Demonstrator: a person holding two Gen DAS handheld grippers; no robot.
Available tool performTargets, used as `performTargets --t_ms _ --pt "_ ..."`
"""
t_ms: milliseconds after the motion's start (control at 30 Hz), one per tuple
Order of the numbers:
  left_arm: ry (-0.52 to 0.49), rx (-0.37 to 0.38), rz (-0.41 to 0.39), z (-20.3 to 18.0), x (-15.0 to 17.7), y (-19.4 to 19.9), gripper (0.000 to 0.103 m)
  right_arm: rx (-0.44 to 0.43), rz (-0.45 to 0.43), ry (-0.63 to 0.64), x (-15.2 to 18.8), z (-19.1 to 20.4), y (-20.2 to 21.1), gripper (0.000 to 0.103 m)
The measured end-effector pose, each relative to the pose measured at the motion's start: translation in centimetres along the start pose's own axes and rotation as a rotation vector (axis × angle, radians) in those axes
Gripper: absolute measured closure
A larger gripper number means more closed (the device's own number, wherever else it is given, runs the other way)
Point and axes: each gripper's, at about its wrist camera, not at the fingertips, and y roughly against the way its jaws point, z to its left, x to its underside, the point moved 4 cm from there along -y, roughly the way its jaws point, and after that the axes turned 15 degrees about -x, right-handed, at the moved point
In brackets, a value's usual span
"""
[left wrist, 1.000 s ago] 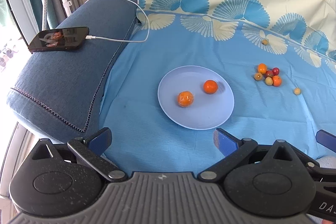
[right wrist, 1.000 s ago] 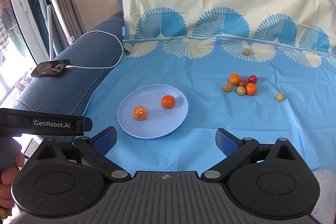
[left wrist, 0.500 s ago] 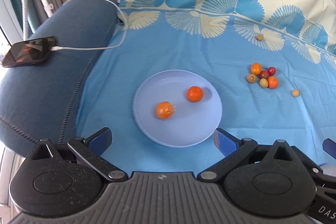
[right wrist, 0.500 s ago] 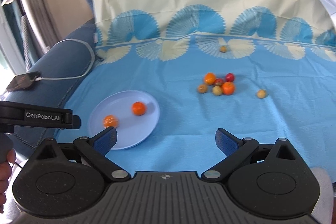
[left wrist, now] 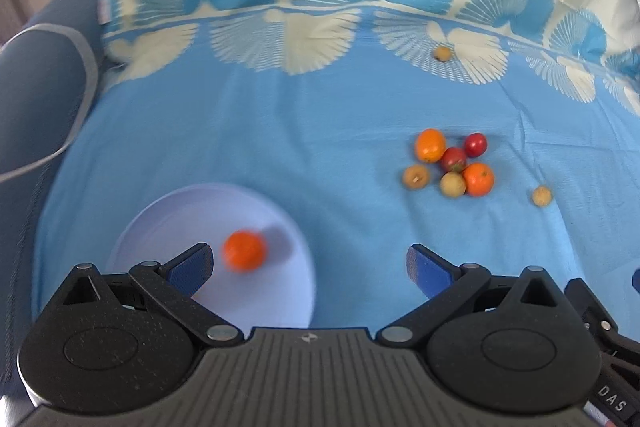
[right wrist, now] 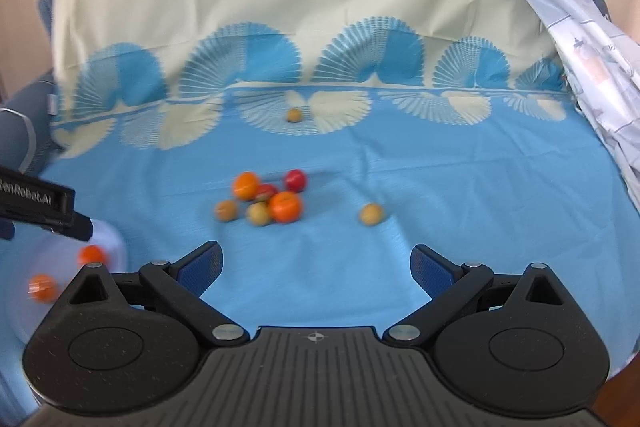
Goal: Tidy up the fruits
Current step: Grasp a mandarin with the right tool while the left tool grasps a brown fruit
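fingers: left gripper (left wrist: 310,263) has its blue-padded fingers (left wrist: 191,267) spread wide with nothing between them; right gripper (right wrist: 316,265) is likewise spread and holds nothing.
fruit cluster: six small fruits (left wrist: 452,165) huddle touching on the blue sheet (left wrist: 320,139), ahead and right of the left gripper, straight ahead of the right one (right wrist: 266,199). two are orange, two red, two dull yellow-brown.
orange pair in cluster: one at the far left (left wrist: 430,145), one at the near right (left wrist: 478,179).
red pair: one at the far right (left wrist: 475,145), one in the middle (left wrist: 453,159), partly covered by its neighbours.
stray fruits: a yellow-brown one (left wrist: 542,195) lies apart to the right of the cluster; another (left wrist: 442,53) sits well back on the fan pattern.
plate: pale lilac plate (left wrist: 168,211) lies left of the cluster, its near edge hidden behind the left gripper body.
on the plate: an orange fruit (left wrist: 244,251), blurred, just beside the left finger; the right wrist view shows two orange fruits there (right wrist: 92,255) (right wrist: 42,287).
surroundings: dark blue sofa arm (left wrist: 36,75) at left; a pale printed cloth (right wrist: 592,59) hangs at far right.
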Motion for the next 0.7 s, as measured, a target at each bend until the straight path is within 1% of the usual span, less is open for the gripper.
performTargets --t_ms 33,133,300,367,500,600,633,700 --pt "-0.02 0.011 -0.01 -1.1 -0.6 -0.9 0.0 -0.001 0.002 0.009 0.0 -0.7 -1.1 0.003" --pt "-0.085 0.011 -0.031 -4.1 -1.9 -3.7 0.0 -0.017 0.021 0.036 0.0 -2.1 -4.6 0.003" --pt "-0.177 0.032 -0.021 -7.8 -3.3 -7.7 0.0 -0.052 0.063 0.089 0.3 -3.2 -10.7 0.003" --pt "-0.21 0.047 -0.016 -8.8 -3.6 -9.0 0.0 -0.06 0.091 0.081 0.5 -3.5 -12.6 0.003" --pt "-0.256 0.076 0.001 -10.5 -4.0 -11.3 0.0 -0.092 0.11 0.06 0.7 -4.0 -15.3 0.003" --pt "-0.297 0.075 0.007 -11.4 -4.1 -12.9 0.0 -0.109 0.115 0.073 1.0 -4.2 -17.1 0.004" --pt "-0.3 0.076 0.007 -11.5 -4.1 -13.3 0.0 -0.116 0.112 0.074 1.0 -4.3 -17.5 0.004" --pt "-0.279 0.105 0.004 -11.4 -4.4 -13.5 0.0 -0.122 0.086 0.098 0.9 -4.1 -18.0 0.003"
